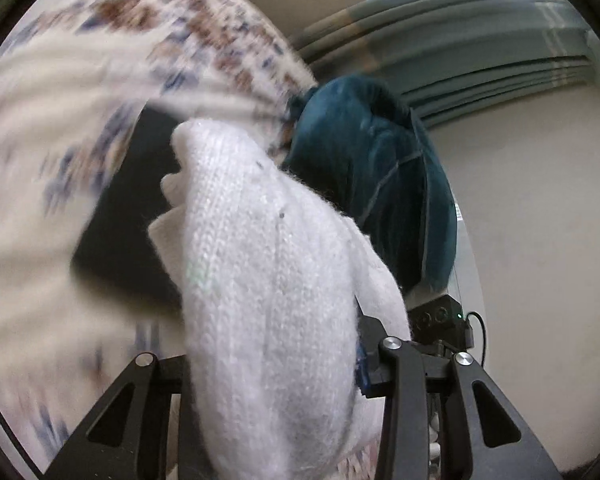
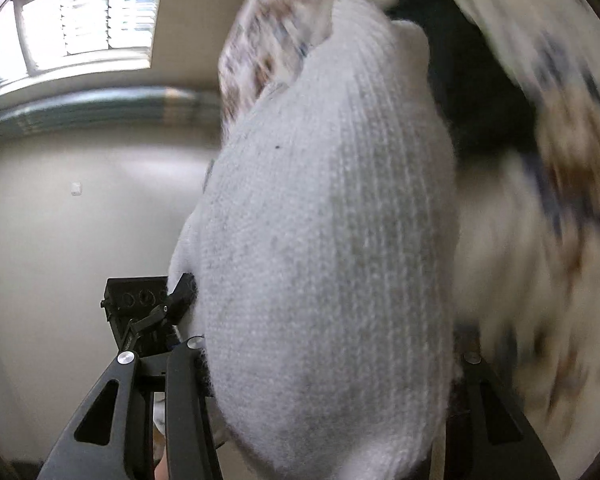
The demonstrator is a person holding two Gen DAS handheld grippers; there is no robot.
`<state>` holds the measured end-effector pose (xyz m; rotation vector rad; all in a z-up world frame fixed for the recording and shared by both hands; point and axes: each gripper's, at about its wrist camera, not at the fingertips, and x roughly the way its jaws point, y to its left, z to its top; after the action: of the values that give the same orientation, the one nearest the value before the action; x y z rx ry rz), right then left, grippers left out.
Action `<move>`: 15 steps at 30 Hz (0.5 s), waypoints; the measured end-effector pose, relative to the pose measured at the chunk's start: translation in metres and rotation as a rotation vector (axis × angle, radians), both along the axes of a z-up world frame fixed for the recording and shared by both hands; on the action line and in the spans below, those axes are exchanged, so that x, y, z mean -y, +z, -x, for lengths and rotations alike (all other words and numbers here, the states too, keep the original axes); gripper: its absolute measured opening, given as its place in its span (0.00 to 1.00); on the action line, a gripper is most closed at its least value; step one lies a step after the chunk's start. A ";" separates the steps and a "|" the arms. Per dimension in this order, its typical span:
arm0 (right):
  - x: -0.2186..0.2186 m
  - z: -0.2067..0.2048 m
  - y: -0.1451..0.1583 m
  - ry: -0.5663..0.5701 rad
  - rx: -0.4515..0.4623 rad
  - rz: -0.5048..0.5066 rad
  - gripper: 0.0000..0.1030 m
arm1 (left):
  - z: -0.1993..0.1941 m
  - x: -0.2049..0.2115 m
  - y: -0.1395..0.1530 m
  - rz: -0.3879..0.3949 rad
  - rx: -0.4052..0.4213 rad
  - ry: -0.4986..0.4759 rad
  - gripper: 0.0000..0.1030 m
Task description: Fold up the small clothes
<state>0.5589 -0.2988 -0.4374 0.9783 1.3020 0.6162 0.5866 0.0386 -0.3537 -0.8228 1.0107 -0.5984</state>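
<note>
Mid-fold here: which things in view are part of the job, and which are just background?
Job:
- white knit garment, bunched between the fingers of both the left hand-held gripper and the right hand-held gripper

Not clearly part of it:
- teal cloth
- floral fabric, blurred
- window
- wall

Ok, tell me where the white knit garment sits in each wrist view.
Left wrist: white knit garment fills the centre, rising from the left tool.
Right wrist: centre, rising from the right tool.
Shared landmark: the blurred patterned cloth, left in the left view, right in the other.
</note>
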 end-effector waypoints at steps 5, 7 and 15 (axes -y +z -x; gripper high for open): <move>-0.007 -0.112 0.004 -0.051 0.070 0.022 0.49 | -0.113 0.010 -0.037 -0.061 0.003 -0.031 0.33; -0.008 -0.155 -0.019 -0.066 0.066 0.034 0.49 | -0.130 0.009 -0.069 -0.087 -0.027 -0.049 0.33; -0.030 -0.209 -0.135 -0.066 -0.089 0.108 0.49 | -0.126 0.008 -0.154 -0.123 -0.161 -0.092 0.37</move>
<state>0.7677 -0.2693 -0.5722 0.9645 1.3614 0.4514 0.7129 0.0301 -0.5080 -0.7271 1.2254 -0.5482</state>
